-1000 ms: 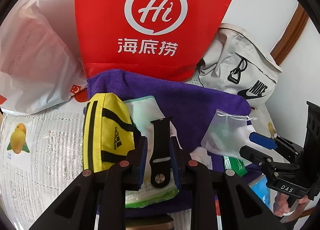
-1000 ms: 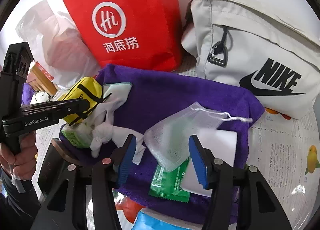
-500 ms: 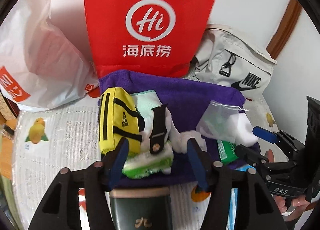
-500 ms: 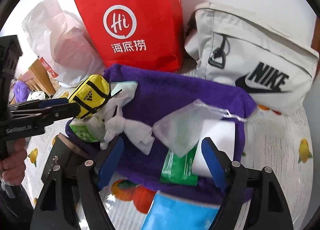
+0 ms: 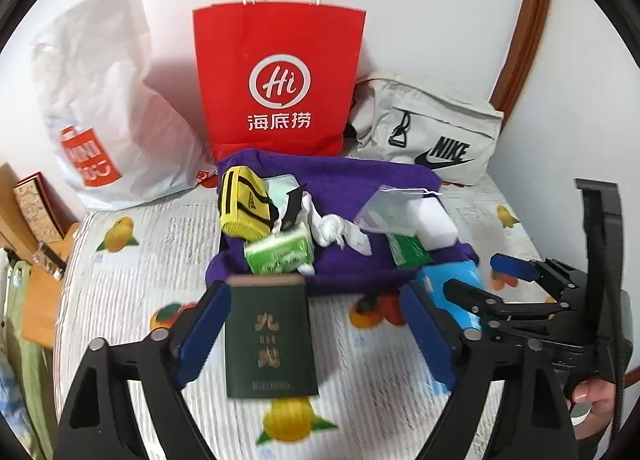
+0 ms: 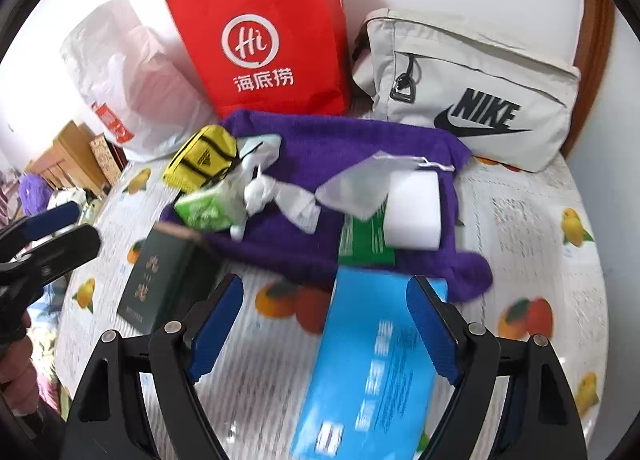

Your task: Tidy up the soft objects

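A purple towel lies on the fruit-print cloth and carries a yellow pouch, a green tissue pack, a knotted white cloth, a mesh bag, a white sponge and a green sachet. My left gripper is open above a dark green box. My right gripper is open over a blue pack.
A red paper bag, a white plastic bag and a grey Nike bag stand at the wall behind the towel. Wooden furniture is at the left.
Both grippers have pulled back from the towel and opened wide. The left one let go of the black strap by the yellow pouch. The green box and blue pack came into view.
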`<state>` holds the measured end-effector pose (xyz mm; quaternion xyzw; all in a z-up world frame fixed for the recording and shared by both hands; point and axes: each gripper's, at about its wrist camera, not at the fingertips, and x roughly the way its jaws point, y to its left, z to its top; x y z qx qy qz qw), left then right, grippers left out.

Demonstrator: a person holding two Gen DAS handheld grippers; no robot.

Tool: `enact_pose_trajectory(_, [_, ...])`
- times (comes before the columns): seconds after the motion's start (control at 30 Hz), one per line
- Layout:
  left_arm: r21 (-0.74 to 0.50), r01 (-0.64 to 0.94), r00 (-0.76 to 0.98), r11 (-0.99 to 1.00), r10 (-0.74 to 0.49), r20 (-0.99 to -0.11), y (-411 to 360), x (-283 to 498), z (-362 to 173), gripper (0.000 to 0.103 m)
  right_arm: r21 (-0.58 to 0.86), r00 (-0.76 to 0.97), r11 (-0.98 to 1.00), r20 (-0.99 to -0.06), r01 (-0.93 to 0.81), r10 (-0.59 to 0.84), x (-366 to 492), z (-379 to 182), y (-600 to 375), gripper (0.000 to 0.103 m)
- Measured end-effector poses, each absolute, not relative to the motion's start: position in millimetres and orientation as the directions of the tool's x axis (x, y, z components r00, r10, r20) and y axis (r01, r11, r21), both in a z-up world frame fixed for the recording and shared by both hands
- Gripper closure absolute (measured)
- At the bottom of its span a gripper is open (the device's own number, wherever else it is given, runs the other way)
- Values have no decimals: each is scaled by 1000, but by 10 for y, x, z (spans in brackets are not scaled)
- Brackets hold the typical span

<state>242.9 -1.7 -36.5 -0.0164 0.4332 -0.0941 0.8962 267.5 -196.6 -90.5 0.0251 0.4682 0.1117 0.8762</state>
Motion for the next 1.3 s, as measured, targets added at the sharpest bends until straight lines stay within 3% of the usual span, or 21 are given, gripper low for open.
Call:
enact_pose_trajectory(0.17, [-104,154,638,983,-179,-749,-40,1972,-201,6,184,548,969,-800,-164,244,2256,-795,-1961,20])
enact_pose_trajectory(0.33, [-56,132,671,990,-131,-730,-64,1571,-120,6,151,589,974,-776,-170,223,1804,-613,-1914,20])
enact_pose_trajectory(0.87, [-66,118,719,991,-131,-683,-106,468,-28,6,106,694,986,-700,-128,166,483,-293,-2078,20])
enact_pose_trajectory(1.3, [-59,64,731,996,-87,-677,-28,49,-28,6,102,738,984,-651,-144,175,-74,-170,-2087,20])
